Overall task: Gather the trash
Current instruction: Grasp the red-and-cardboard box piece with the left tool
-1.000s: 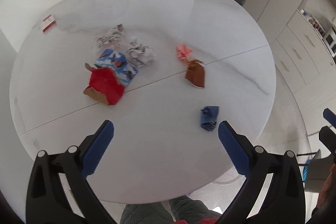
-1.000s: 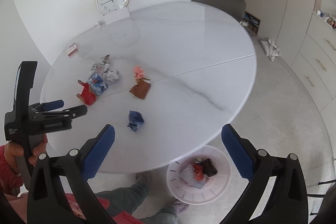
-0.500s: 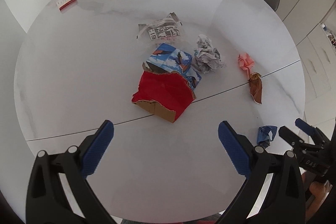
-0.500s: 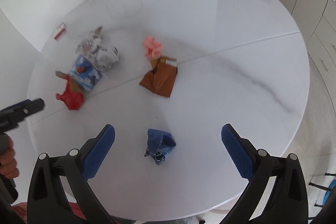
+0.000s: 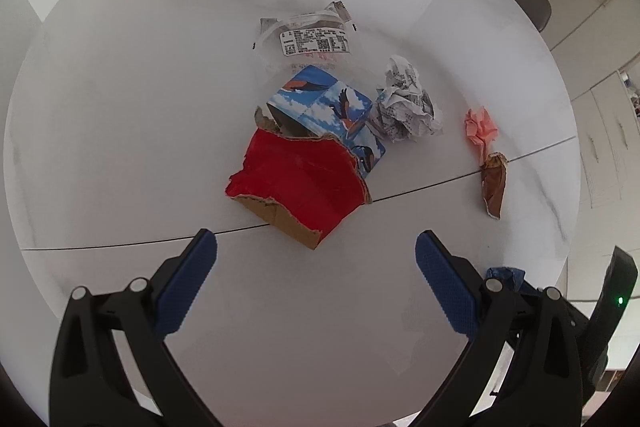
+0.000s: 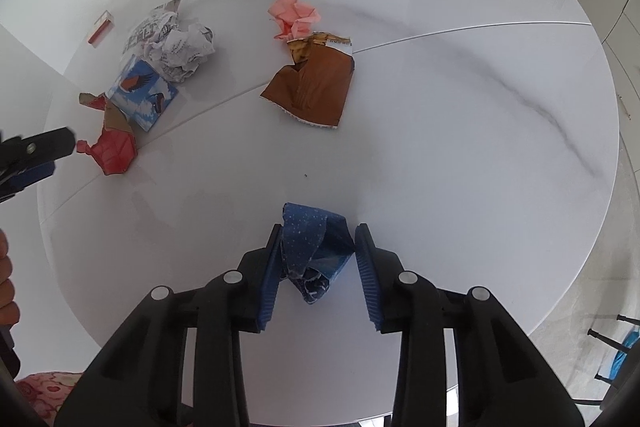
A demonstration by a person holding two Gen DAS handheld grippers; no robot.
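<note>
Blue wrapper (image 6: 316, 251) between right claw (image 6: 316, 267) pads, long axis along fingers

Left gripper (image 5: 316, 267): bare table (image 5: 120, 131) between and under its fingers, red torn cardboard (image 5: 300, 183) just ahead. Right gripper (image 6: 316, 267): blue wrapper (image 6: 314, 251) fills the gap, clear tabletop ahead up to brown wrapper (image 6: 316, 87).

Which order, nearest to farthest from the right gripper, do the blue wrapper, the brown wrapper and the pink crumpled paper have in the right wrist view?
1. Blue wrapper: between the pads of the right gripper.
2. Brown wrapper: mid-table, straight ahead.
3. Pink crumpled paper: just beyond the brown wrapper, touching its far edge.
</note>
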